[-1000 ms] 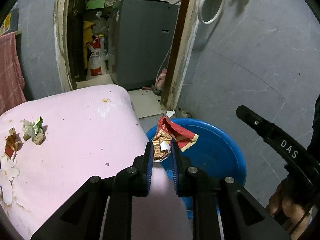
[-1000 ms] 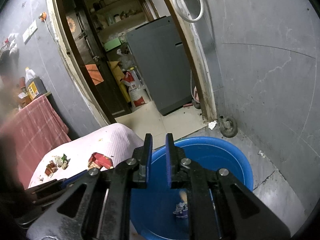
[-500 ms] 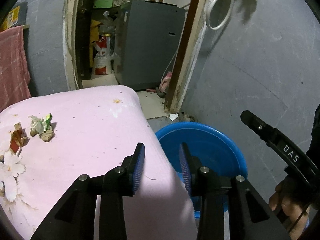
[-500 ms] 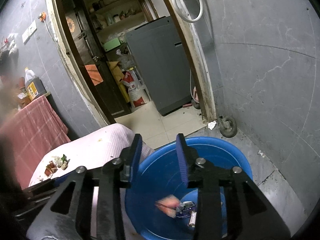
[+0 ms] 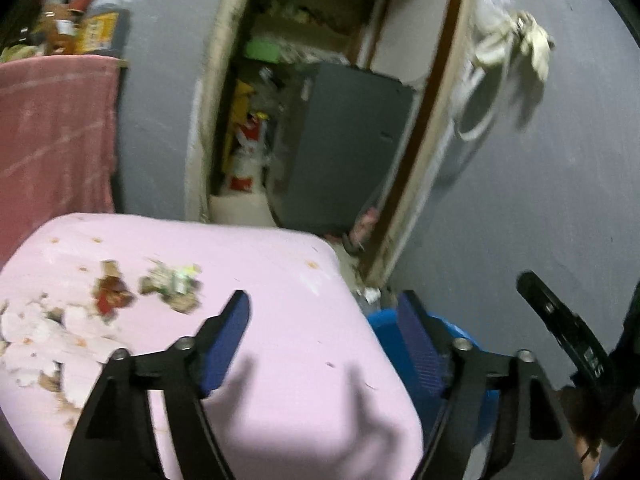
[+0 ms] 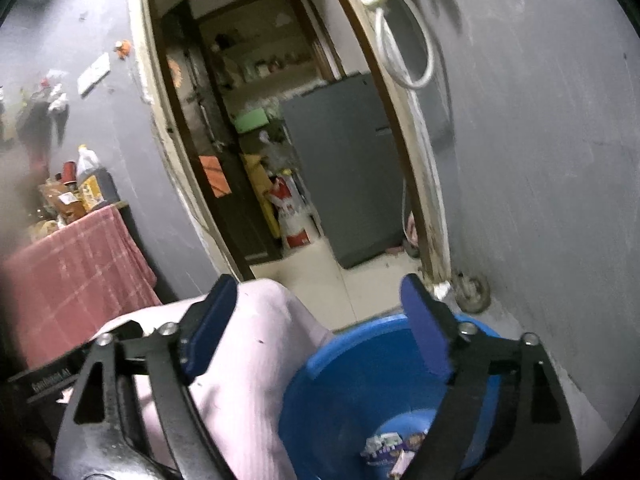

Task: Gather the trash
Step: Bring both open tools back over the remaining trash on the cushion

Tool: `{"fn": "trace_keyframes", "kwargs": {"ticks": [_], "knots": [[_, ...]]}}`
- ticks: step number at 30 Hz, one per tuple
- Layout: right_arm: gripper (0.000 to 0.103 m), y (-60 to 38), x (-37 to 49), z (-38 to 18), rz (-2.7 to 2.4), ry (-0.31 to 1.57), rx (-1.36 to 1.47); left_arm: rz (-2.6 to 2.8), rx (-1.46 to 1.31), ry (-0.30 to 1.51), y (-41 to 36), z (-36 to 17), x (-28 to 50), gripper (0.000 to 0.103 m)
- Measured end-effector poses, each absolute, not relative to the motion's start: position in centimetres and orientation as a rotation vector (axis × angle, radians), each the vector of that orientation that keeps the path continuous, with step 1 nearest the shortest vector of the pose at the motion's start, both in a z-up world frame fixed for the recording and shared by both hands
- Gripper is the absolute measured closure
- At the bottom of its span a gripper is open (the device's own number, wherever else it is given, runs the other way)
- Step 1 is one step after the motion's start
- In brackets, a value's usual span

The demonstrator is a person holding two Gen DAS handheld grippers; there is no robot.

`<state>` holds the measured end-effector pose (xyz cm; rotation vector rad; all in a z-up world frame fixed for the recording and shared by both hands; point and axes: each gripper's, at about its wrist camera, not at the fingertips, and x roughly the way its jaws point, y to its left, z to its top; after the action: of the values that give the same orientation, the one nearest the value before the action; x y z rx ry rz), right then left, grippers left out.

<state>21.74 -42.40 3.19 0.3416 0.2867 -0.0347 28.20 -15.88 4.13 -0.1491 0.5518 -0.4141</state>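
Two tools are seen with jaws just spread wide and nothing between them: scraps of trash [image 5: 170, 286] lie on the pink surface [image 5: 280, 280] far left of the left tool [image 5: 324, 316], while wrappers [image 6: 390, 446] lie in the blue tub [image 6: 360, 364] below the right tool [image 6: 320, 308].

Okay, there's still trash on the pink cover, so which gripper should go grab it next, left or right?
Left, probably. The left gripper is open and empty, facing the scraps on the pink cover. The right gripper is also open and empty but hangs over the blue tub, farther from them.
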Motion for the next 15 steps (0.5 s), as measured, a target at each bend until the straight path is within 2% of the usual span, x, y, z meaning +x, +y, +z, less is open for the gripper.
{"fn": "trace_keyframes", "kwargs": {"ticks": [5,8,15], "knots": [[0.000,-40.1,20.5,4.4,0.008,0.186,0.289,-0.344,-0.204,0.473,-12.2,5.5,27.6,0.017],[0.000,-38.5,19.8,5.0,0.032,0.132,0.252,-0.297,-0.207,0.435,-10.7,6.0,27.0,0.006],[0.000,-34.8,19.4,6.0,0.097,0.065,0.183,-0.219,-0.176,0.350,-7.0,6.4,25.2,0.005]]}}
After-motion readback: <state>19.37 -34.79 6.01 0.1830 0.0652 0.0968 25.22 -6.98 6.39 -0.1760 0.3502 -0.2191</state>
